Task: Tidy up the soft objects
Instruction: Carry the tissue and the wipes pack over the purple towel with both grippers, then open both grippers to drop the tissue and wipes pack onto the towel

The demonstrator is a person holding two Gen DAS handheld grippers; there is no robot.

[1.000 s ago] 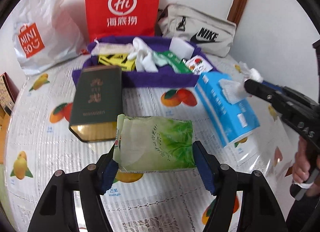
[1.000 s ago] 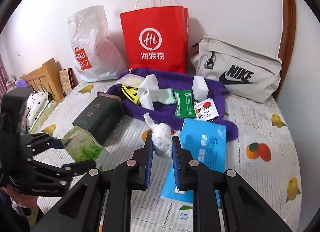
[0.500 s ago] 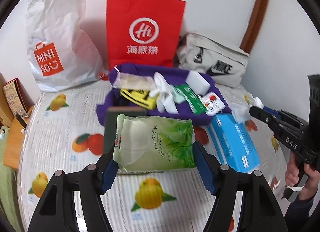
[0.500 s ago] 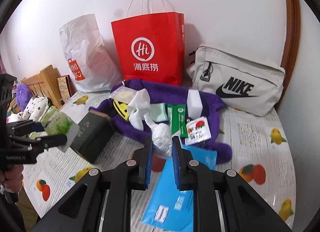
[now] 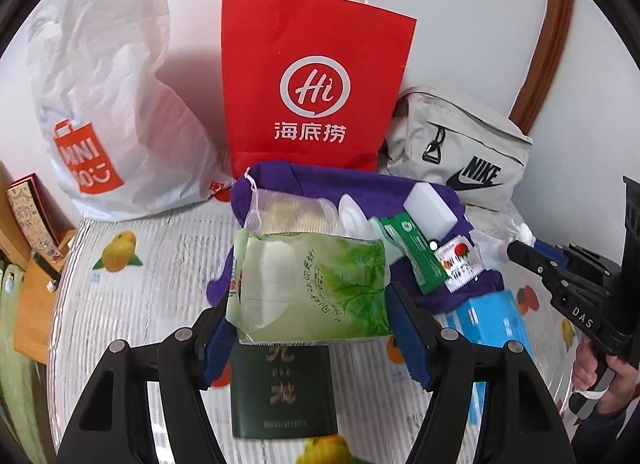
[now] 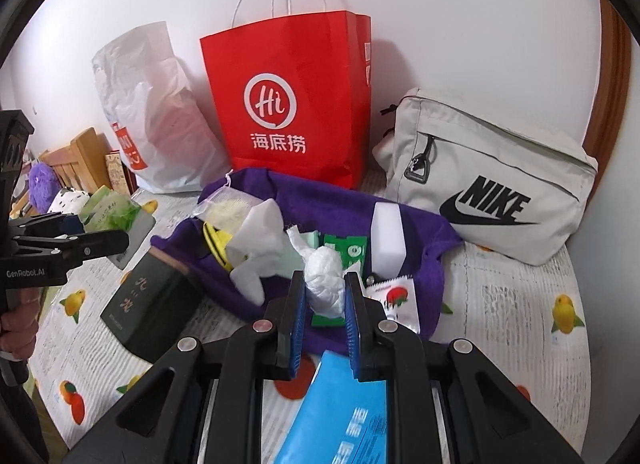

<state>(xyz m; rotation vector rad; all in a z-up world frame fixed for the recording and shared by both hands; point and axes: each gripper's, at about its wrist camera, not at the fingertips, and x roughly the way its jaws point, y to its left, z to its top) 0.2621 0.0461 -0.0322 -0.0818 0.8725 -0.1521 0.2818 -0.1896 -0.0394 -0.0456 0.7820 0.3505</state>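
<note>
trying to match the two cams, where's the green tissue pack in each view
Left wrist: green tissue pack at centre, held in the left hand-held gripper, above the dark green box.
Right wrist: green tissue pack at far left, beyond that box.
Shared landmark: red paper bag against the wall.

Your left gripper (image 5: 310, 328) and right gripper (image 6: 323, 324) are matte black with silver screws and ribbed blue pads (image 5: 408, 338). White lettering marks their sides. Your bare hand (image 5: 592, 374) wraps a handle.
</note>
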